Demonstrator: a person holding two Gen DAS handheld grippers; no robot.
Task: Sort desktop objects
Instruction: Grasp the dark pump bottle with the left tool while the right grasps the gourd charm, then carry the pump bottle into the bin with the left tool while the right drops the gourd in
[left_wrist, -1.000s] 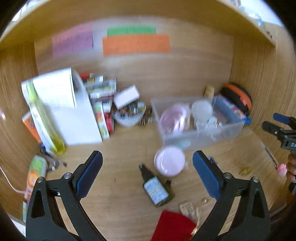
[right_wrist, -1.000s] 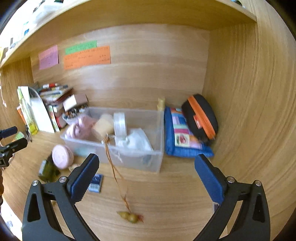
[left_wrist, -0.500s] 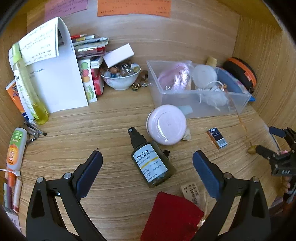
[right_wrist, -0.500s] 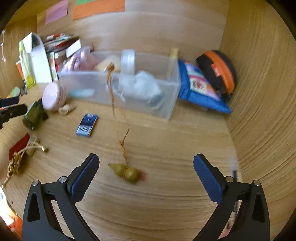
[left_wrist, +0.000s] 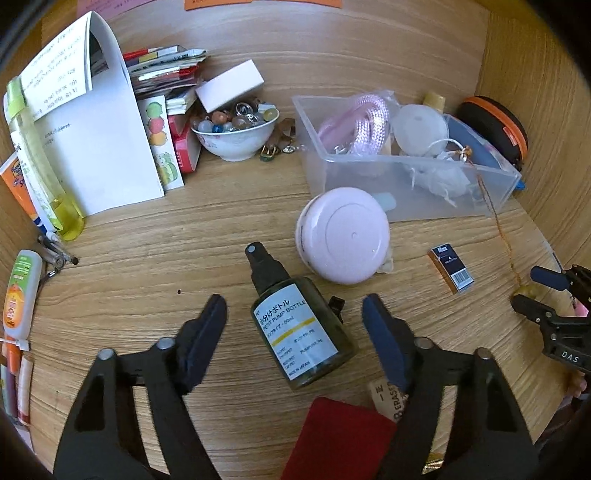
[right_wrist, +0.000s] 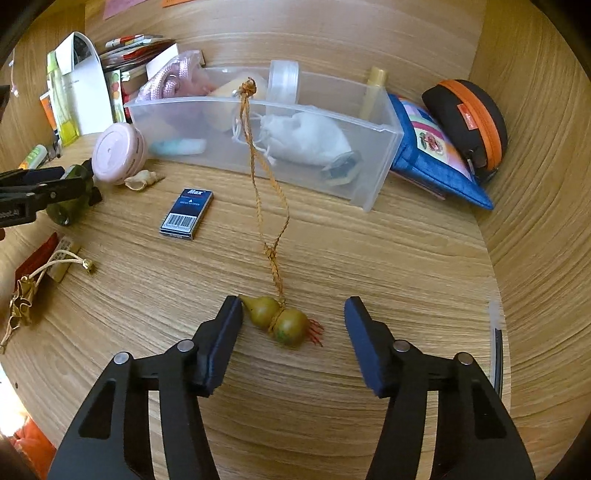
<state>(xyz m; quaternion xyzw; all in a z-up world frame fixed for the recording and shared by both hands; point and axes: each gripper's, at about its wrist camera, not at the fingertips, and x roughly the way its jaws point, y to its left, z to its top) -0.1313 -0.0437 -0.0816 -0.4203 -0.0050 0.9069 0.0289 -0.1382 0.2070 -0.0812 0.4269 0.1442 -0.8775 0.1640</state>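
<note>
Wooden desk (left_wrist: 147, 258) walled on three sides, cluttered along the back, with a clear bin (left_wrist: 491, 192) at the right.

From my left wrist: my left claw (left_wrist: 295, 314) hangs over a dark green pump bottle (left_wrist: 303, 325) lying flat on the desk. The bottle's long axis runs from its black nozzle, up and left, to its base near me, slanted a little across my line of sight. It sits between my pads, with desk showing on both sides, so neither pad presses it; the jaws are half-wide and closing. A pink round case (left_wrist: 343, 236) lies just beyond the bottle, near its shoulder. I judge my fingers will meet the bottle's sides across its width, which is the grip I want. A red pouch (left_wrist: 340, 439) is just under my wrist.

From my right wrist: my right claw (right_wrist: 293, 321) straddles a small gourd charm (right_wrist: 280, 319) on the bare desk. Its long axis lies nearly crosswise, pointed end at my left pad (right_wrist: 221, 343), seemingly touching it; the right pad stands clear. These jaws are closing too. Its braided cord (right_wrist: 266, 192) runs away from me up over the bin's rim, so lifting will drag the cord along.
</note>
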